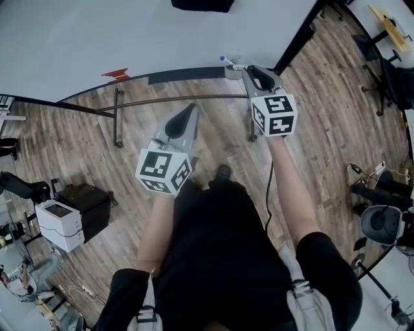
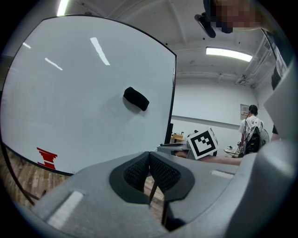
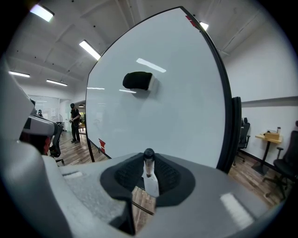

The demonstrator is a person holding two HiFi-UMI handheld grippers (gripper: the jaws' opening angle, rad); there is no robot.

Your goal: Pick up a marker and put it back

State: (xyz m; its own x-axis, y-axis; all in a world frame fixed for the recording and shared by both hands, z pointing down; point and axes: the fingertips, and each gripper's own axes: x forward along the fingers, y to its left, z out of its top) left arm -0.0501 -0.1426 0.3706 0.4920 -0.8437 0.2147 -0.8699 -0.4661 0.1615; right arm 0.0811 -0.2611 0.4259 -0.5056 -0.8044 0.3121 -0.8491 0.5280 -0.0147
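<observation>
**A:** Right gripper?

**B:** Clamped on a slim white marker with a dark cap, gripped by the barrel from both sides. Cap end poking out past the jaw tips, aimed at the board.

**A:** And from the head view, where?

**B:** Up at the lower edge of the large white whiteboard in its black frame, towards the right-hand corner. Cap just beside the frame. Touching or not, impossible to tell.

**A:** Left gripper?

**B:** Jaws pressed together, nothing between the pads. Held lower and to the left, above the brown wood-plank floor, apart from the right gripper and pointing towards the same whiteboard.

**A:** Anything on the whiteboard itself?

**B:** A black block eraser, stuck high up on the white surface. Also a small red mark down by the bottom edge, left of the marker.

**A:** Elsewhere?

**B:** A white-and-black printer low on the floor at far left. A dark office chair off to the right. In the left gripper view, a person standing in the background, well away.
</observation>
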